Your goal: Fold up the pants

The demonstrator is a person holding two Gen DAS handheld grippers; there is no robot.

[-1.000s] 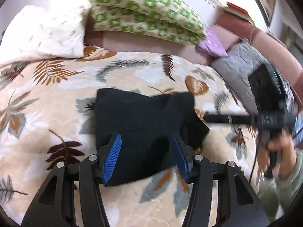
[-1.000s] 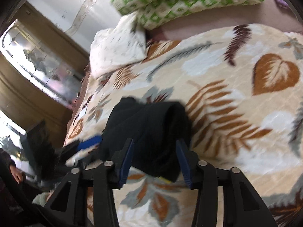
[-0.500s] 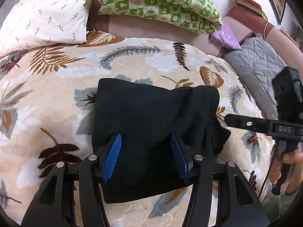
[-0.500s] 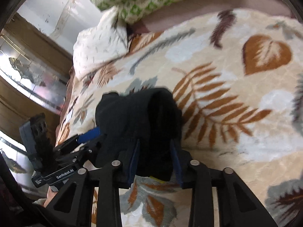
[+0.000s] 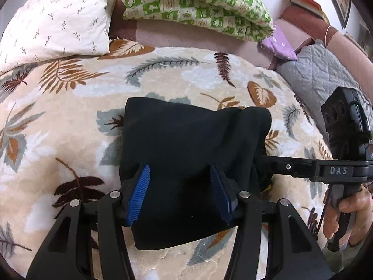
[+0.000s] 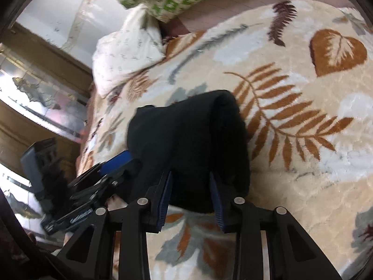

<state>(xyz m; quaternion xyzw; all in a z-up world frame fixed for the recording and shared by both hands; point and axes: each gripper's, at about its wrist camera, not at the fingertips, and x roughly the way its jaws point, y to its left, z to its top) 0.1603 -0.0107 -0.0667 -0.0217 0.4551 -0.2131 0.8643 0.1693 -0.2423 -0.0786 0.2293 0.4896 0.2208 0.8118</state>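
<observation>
Pants (image 5: 186, 154) folded on blanket (image 5: 70, 121), edge between both closing hand-held grippers, grip unclear

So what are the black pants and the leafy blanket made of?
The black pants look like a thick, soft, matte knit, maybe fleece: the folds are rounded and show no shine. The leafy blanket seems plush, with a fuzzy, slightly glossy pile.

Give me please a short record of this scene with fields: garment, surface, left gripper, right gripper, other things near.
garment: black pants, folded into a compact bundle
surface: leaf-print blanket on a bed
left gripper: fingers on both sides of the near edge of the bundle, grip unclear
right gripper: jaws have just been closing, cloth between them, at the bundle's right end
other things near: white pillow, green checked quilt, grey quilted cover
</observation>
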